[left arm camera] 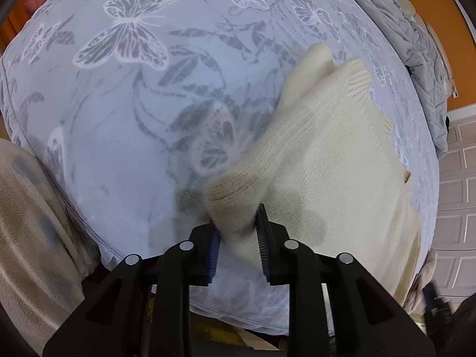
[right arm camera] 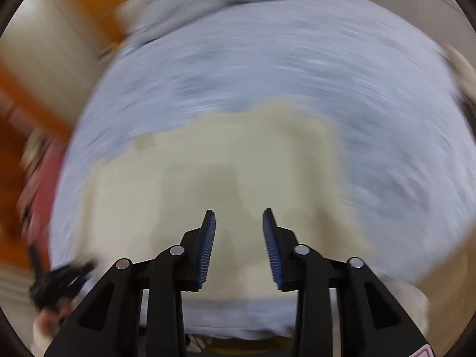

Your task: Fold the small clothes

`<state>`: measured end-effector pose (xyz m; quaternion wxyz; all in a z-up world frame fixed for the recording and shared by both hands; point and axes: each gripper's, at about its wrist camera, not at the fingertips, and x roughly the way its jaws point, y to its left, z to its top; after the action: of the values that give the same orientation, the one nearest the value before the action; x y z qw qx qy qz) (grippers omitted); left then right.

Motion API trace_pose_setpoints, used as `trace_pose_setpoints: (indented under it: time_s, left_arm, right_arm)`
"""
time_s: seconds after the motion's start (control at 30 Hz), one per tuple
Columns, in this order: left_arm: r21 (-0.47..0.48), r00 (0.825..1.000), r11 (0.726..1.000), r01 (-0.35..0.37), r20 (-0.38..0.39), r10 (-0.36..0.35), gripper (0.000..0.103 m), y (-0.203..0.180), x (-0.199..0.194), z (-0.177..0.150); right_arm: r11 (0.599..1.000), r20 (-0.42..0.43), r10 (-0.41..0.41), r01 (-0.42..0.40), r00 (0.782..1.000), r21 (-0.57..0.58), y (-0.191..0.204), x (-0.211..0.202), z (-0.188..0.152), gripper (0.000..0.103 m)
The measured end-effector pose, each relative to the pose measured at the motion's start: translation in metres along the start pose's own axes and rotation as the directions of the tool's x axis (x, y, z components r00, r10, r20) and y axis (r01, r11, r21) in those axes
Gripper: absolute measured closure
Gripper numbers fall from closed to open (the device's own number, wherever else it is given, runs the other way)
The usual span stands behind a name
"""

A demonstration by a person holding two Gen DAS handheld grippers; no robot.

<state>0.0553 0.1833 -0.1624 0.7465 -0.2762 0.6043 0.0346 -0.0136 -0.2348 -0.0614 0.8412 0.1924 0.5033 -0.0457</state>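
A cream knitted sweater (left arm camera: 333, 160) lies on a pale blue bedspread with a butterfly print (left arm camera: 125, 95). My left gripper (left arm camera: 238, 223) is shut on the ribbed cuff of one sleeve (left arm camera: 235, 187) and holds it lifted over the bedspread, at the sweater's left side. In the right wrist view, which is badly blurred by motion, the sweater (right arm camera: 226, 160) lies below my right gripper (right arm camera: 239, 223), which is open and empty just above the fabric.
A beige blanket (left arm camera: 26, 223) hangs at the bed's left edge. A grey quilt (left arm camera: 416, 44) is bunched at the far right of the bed. Orange wall and a white panelled door (left arm camera: 458, 196) lie beyond. The other gripper (right arm camera: 56, 279) shows dimly at lower left.
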Motion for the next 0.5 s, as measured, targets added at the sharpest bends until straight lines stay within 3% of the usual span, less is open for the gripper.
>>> trace_pose_setpoints:
  time_s: [0.07, 0.17, 0.33, 0.5]
  left_arm:
    - [0.003, 1.000, 1.000, -0.002, 0.000, 0.002, 0.079, -0.001, -0.002, 0.000]
    - [0.005, 1.000, 1.000, 0.010, -0.007, -0.010, 0.079, 0.002, -0.002, 0.001]
    - [-0.026, 0.998, 0.998, 0.053, -0.027, -0.053, 0.077, 0.009, 0.004, 0.006]
    - [-0.079, 0.995, 0.993, 0.085, -0.045, -0.089, 0.073, 0.016, 0.010, 0.012]
  right_arm:
    - [0.993, -0.046, 0.049, -0.054, 0.998, -0.103, 0.048, 0.020, 0.007, 0.095]
    - [0.982, -0.124, 0.050, -0.071, 0.991, -0.177, 0.093, 0.066, 0.018, 0.096]
    - [0.985, -0.236, -0.037, -0.004, 0.971, -0.171, 0.095, 0.144, 0.021, 0.098]
    - [0.988, -0.233, -0.011, -0.025, 0.972, -0.152, 0.093, 0.145, 0.022, 0.099]
